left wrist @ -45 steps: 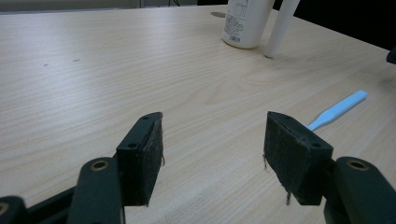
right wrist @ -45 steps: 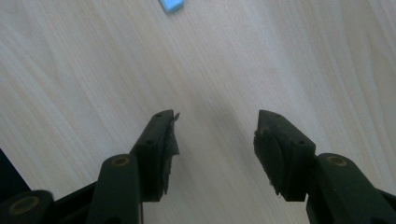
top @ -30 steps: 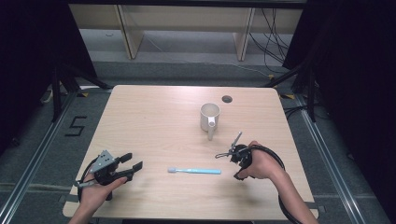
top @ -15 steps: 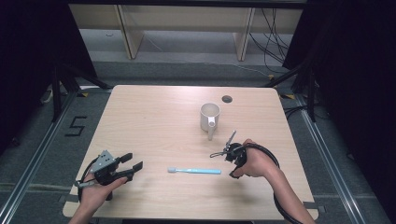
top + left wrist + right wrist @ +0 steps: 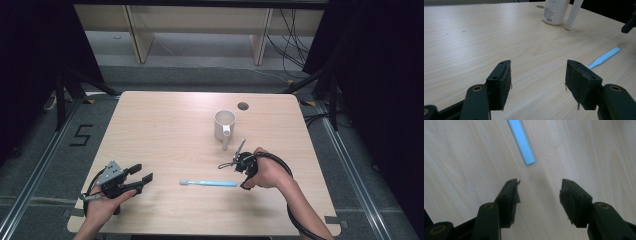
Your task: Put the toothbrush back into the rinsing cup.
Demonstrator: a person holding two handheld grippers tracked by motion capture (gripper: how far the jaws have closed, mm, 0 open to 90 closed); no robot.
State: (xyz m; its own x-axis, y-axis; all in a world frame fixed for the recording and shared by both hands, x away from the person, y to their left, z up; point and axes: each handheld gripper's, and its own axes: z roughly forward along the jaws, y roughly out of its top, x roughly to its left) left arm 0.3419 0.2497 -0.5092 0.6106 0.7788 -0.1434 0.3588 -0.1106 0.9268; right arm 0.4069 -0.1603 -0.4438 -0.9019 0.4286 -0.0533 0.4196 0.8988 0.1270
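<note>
- The right tongs (image 5: 539,192) are gaping open over bare wood, gripping nothing, just beside the handle end of the light-blue plastic toothbrush (image 5: 208,183).
- The toothbrush is lying flat near the desk's (image 5: 165,125) near edge.
- The left tongs (image 5: 537,85) are standing open, empty, by the near-left corner.
- A white ceramic mug (image 5: 224,125) is standing right of centre.

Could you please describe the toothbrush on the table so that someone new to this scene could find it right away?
Start at the light wooden table and find the white mug standing right of centre. Nearer the person from that mug, between the left gripper and the right gripper, lies the toothbrush. It is the one light blue thing there, long, thin and lying flat across the table, touched by nothing.
</note>
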